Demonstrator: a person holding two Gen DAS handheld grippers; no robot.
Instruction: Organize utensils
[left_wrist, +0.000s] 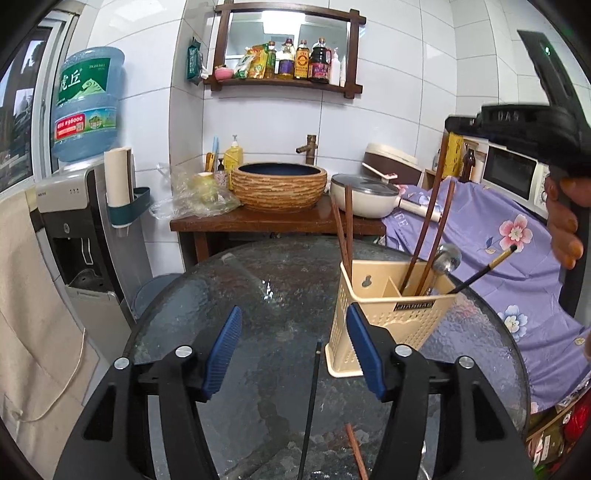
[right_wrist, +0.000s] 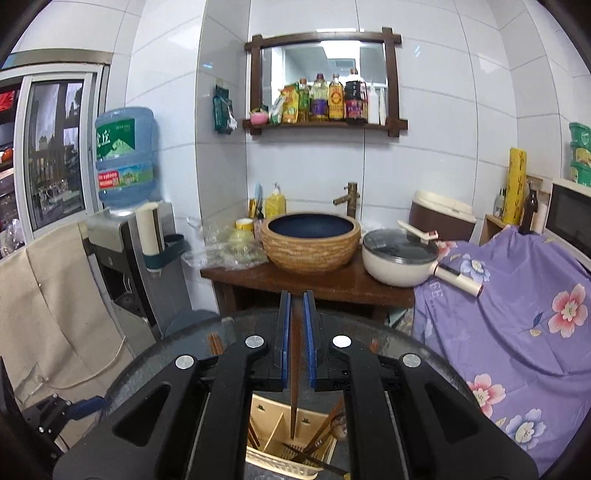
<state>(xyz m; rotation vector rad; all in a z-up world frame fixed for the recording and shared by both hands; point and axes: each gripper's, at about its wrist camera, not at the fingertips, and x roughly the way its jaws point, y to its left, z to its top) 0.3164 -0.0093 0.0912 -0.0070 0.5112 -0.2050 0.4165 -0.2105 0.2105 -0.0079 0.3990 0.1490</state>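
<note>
Round glass table lay bare on its left; the left gripper stood open and empty beside the holder, while the right gripper pinched a chopstick above it.

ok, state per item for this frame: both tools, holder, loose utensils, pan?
left tool: open, nothing between the pads
right tool: shut on a wooden chopstick, tip hanging over the holder
utensil holder: upright on the glass table, partly filled
black chopstick: lying on the table
pan: lid on
</note>
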